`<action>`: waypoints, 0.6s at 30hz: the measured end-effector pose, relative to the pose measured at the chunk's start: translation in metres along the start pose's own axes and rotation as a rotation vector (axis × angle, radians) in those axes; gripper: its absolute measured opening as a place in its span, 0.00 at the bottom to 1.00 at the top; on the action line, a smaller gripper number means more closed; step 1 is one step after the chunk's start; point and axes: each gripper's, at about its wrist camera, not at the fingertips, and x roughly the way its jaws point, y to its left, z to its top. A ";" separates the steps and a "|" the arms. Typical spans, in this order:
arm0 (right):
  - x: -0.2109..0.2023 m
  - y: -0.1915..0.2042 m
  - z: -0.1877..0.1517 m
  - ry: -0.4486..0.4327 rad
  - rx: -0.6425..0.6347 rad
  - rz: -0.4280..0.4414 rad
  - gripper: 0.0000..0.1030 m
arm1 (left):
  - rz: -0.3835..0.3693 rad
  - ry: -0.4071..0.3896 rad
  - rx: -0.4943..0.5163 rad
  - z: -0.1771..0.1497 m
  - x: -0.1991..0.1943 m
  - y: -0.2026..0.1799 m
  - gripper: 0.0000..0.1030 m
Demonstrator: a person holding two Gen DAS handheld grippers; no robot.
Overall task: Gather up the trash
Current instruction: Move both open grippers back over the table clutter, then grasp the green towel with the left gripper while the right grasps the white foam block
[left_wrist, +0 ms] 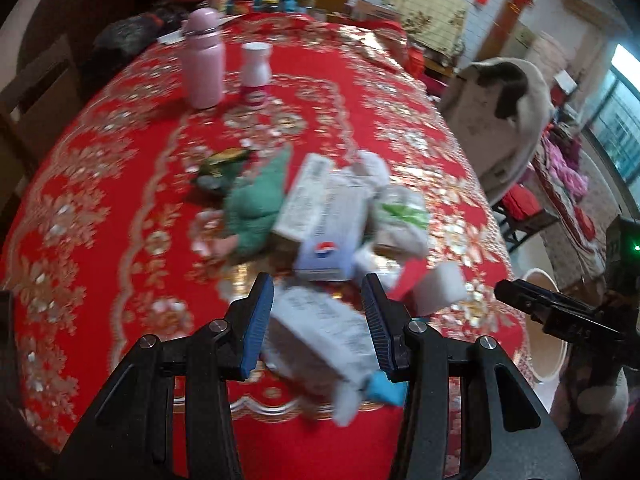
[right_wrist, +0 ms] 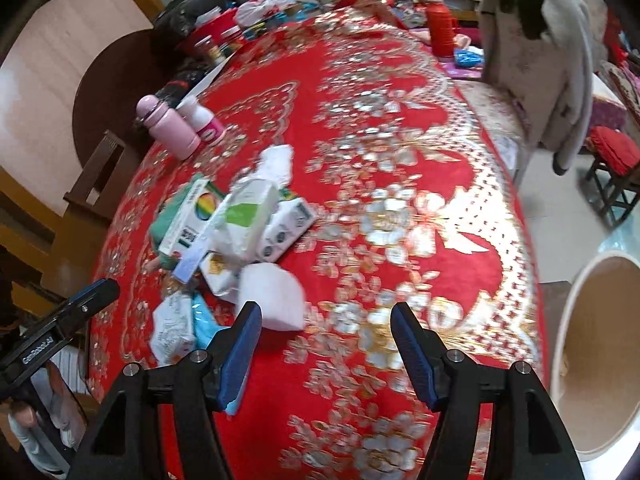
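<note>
Holding a crumpled white wrapper (left_wrist: 320,332) clamped in my left hand-held gripper (left_wrist: 318,320), just over the near edge of the counter (left_wrist: 100,200) with its red flowered cloth. More trash (right_wrist: 240,232) is piled mid-counter: boxes, tissues, a white pad. My right hand-held gripper (right_wrist: 326,344) hangs beside it, jaws apart, nothing between them. A pink bottle (left_wrist: 203,58) stands farther back, and a round bin (right_wrist: 596,352) sits off the right edge.
</note>
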 end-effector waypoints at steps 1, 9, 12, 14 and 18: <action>0.003 0.005 0.001 0.006 -0.009 0.007 0.63 | 0.006 0.002 -0.011 0.000 0.000 0.006 0.43; 0.031 0.040 0.001 0.064 -0.079 0.021 0.63 | 0.007 0.018 -0.049 0.005 0.006 0.033 0.43; 0.040 0.042 0.002 0.072 -0.069 0.023 0.63 | -0.003 0.027 -0.055 0.009 0.010 0.039 0.43; 0.044 0.043 0.004 0.073 -0.060 0.022 0.63 | -0.010 0.032 -0.059 0.014 0.014 0.043 0.43; 0.049 0.042 0.008 0.077 -0.050 0.015 0.61 | -0.014 0.036 -0.063 0.026 0.024 0.050 0.43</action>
